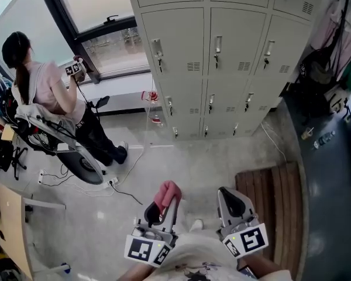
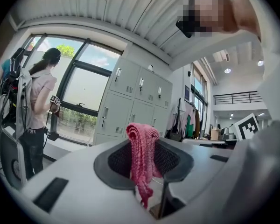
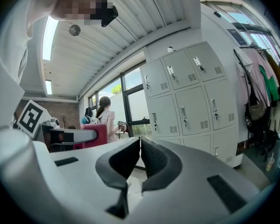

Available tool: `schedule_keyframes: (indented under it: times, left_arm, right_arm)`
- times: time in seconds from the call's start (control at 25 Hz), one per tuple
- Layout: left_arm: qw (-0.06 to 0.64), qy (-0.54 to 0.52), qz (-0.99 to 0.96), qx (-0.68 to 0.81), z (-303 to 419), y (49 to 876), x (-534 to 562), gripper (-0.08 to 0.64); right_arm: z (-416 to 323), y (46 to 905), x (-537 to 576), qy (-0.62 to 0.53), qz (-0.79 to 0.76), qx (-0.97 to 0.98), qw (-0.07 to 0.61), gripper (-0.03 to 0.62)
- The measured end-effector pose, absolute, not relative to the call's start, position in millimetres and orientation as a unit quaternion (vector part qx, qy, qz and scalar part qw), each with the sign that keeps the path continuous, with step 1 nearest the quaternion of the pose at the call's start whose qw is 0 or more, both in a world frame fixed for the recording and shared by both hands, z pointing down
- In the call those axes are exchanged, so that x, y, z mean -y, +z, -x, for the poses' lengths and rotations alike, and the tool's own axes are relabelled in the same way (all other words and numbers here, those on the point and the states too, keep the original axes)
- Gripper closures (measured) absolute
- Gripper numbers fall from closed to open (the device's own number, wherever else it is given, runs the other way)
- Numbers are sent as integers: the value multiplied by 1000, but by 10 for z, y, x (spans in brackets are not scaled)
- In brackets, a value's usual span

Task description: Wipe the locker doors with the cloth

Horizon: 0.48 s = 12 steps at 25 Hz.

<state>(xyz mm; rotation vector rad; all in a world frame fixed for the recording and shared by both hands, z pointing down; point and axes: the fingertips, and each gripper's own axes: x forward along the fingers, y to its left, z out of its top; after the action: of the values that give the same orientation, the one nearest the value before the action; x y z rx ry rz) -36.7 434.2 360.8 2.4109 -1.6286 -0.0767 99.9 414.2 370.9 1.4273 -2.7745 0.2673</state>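
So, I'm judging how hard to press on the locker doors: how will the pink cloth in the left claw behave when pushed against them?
Probably floppy: the pink cloth droops and hangs limp from the left claw. Its knit looks soft, so it should squash flat against the locker doors. Likely light; a hard drag might tug it loose.

The lockers (image 1: 222, 57) stand at your 12 o'clock, across the floor (image 1: 193, 163). A person (image 1: 47, 92) stands at 10 o'clock, facing the window (image 1: 99, 16), left of the lockers. Hanging clothes (image 1: 333, 34) are at 2 o'clock, right of the lockers. Your left claw (image 1: 162, 208), with the cloth (image 1: 167, 192) between its jaws, sits just left of your right claw (image 1: 233, 199). A slatted panel (image 1: 275, 198) lies on the floor just right of that.
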Motion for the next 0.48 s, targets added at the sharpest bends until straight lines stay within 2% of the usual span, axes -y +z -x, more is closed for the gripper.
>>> schedule_keyframes:
  times: [0.24,0.48]
  left_arm:
    - [122,-34,-821,556,533,3745,-3720,449]
    - [126,-39,-822,554,858,3752,-2686,451]
  right_arm:
    - [-842,3852,-3573,80,-450,889,23,591]
    - [-525,3853,-2533,74,-464,882,26,589]
